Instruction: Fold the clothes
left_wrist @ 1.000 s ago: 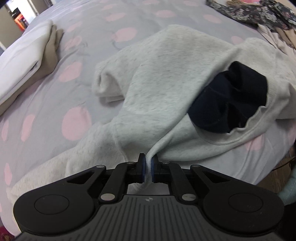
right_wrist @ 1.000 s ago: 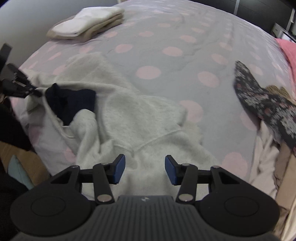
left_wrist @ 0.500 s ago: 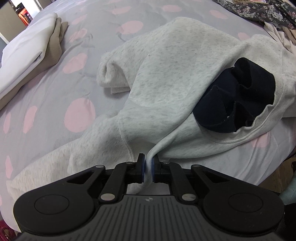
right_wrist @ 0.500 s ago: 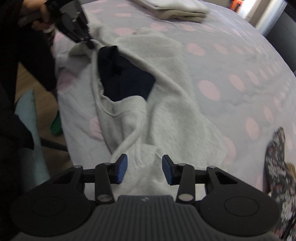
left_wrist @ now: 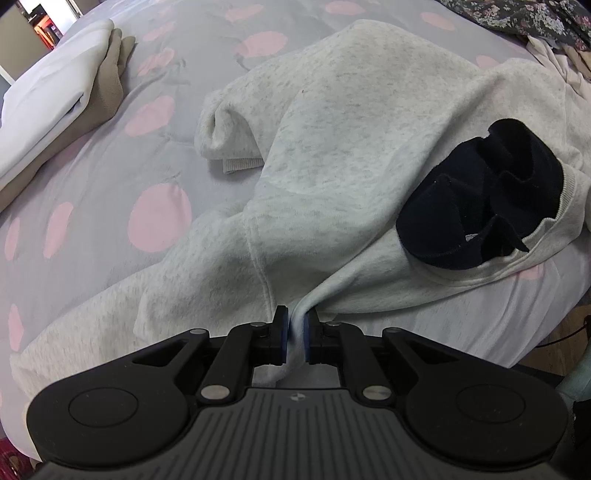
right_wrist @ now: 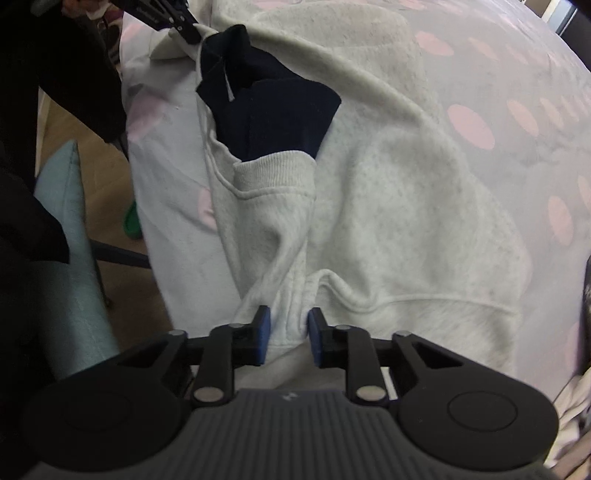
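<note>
A light grey sweatshirt (left_wrist: 351,147) lies crumpled on the polka-dot bedspread (left_wrist: 110,184), with a dark navy garment (left_wrist: 480,199) sticking out of its neck opening. My left gripper (left_wrist: 294,325) is shut on a fold of the sweatshirt near the bed's edge. In the right wrist view the sweatshirt (right_wrist: 406,206) fills the frame, the navy garment (right_wrist: 269,110) lies at its collar, and the left gripper (right_wrist: 184,29) shows at the top left. My right gripper (right_wrist: 287,325) is partly closed around a bunch of the sweatshirt's fabric; the fabric sits between its blue pads.
A folded white and beige stack (left_wrist: 55,99) lies at the bed's far left. A dark floral garment (left_wrist: 517,18) lies at the top right. Beside the bed are wooden floor (right_wrist: 107,184), a pale blue cushion (right_wrist: 62,236) and a green object (right_wrist: 132,221).
My right gripper has moved in onto the sweatshirt near the collar and its jaws have narrowed around the fabric. My left gripper keeps its hold and has shifted little.
</note>
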